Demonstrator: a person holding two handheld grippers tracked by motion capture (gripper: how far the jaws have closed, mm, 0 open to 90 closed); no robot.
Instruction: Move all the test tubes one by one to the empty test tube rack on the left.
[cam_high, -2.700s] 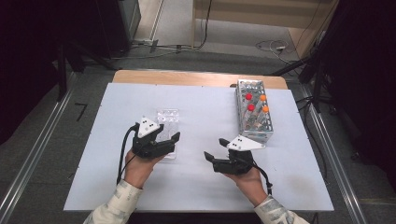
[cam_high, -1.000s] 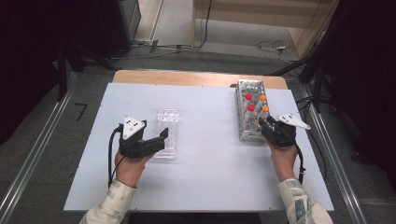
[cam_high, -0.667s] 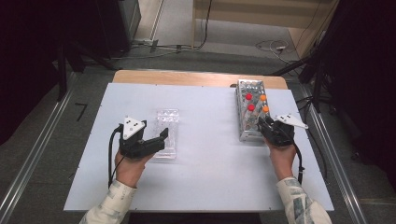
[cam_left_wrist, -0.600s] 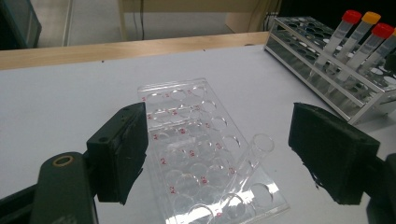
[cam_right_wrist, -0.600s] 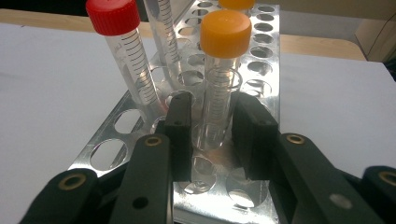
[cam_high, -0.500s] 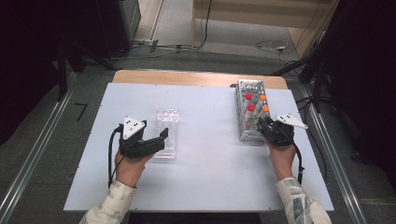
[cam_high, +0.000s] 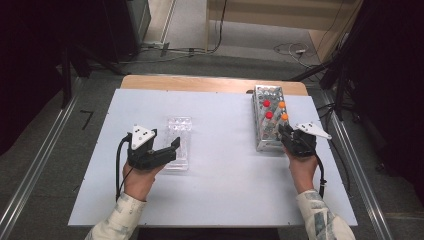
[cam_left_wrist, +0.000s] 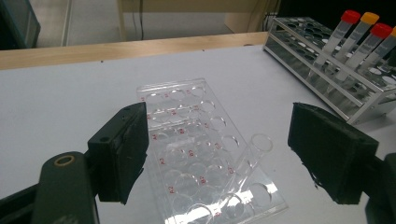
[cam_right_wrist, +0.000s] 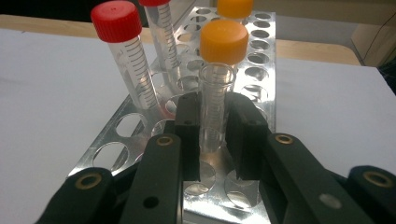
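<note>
While left gripper (cam_high: 172, 148) jaws gape over clear plate (cam_left_wrist: 196, 140), right gripper (cam_right_wrist: 213, 135) jaws, just closing, clamp uncapped tube (cam_right_wrist: 214, 102).

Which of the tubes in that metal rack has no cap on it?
The clear open-topped tube clamped in the right tool, at the near end of the metal rack. The others wear red or orange caps.

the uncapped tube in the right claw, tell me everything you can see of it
The uncapped tube is a clear, narrow plastic cylinder with an open rim on top and faint graduation marks down its side. It looks empty. It stands upright over the near end of the metal tube rack, in front of an orange-capped tube. The right claw, whose jaws have just been closing, clamps its lower half between two black pads. Whether its bottom sits in a rack hole cannot be told.
</note>
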